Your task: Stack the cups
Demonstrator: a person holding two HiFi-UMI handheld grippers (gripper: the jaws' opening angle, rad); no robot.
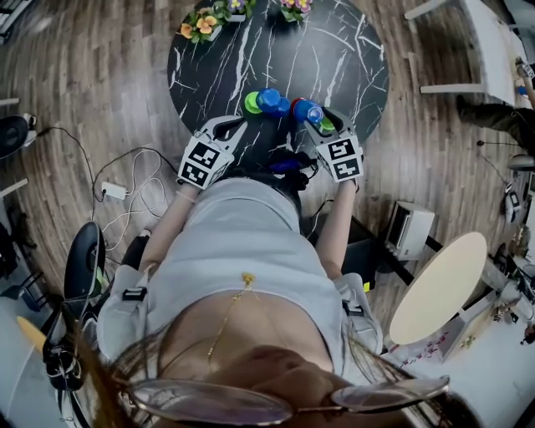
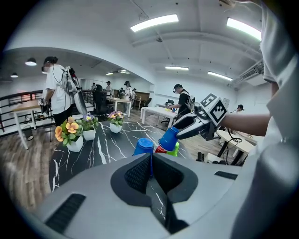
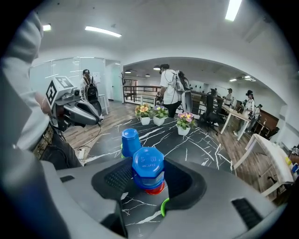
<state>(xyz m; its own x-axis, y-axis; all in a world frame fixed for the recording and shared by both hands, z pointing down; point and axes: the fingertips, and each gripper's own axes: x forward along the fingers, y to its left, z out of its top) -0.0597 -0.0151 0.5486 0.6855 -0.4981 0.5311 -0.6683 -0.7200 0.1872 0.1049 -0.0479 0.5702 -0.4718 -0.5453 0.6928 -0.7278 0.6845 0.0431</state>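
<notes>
My right gripper [image 1: 315, 117] is shut on an upturned blue cup [image 3: 148, 167], which is tilted and lifted a little over a red cup [image 3: 153, 188]. A green cup's rim [image 3: 163, 207] shows just below the right jaw. A second upturned blue cup [image 1: 272, 101] stands on the black marble table [image 1: 334, 58], with a green cup [image 1: 252, 104] at its base. My left gripper [image 1: 236, 127] is shut and empty, just short of that second blue cup [image 2: 144, 146]. In the left gripper view the right gripper [image 2: 183, 127] carries its blue cup [image 2: 168, 138] above the red one [image 2: 160, 150].
Small flower pots [image 1: 201, 23] line the table's far edge. Cables and a power strip [image 1: 114, 191] lie on the wooden floor at left. A pale round tabletop [image 1: 439, 288] and a white box [image 1: 410, 227] are at right. People and white desks fill the room beyond.
</notes>
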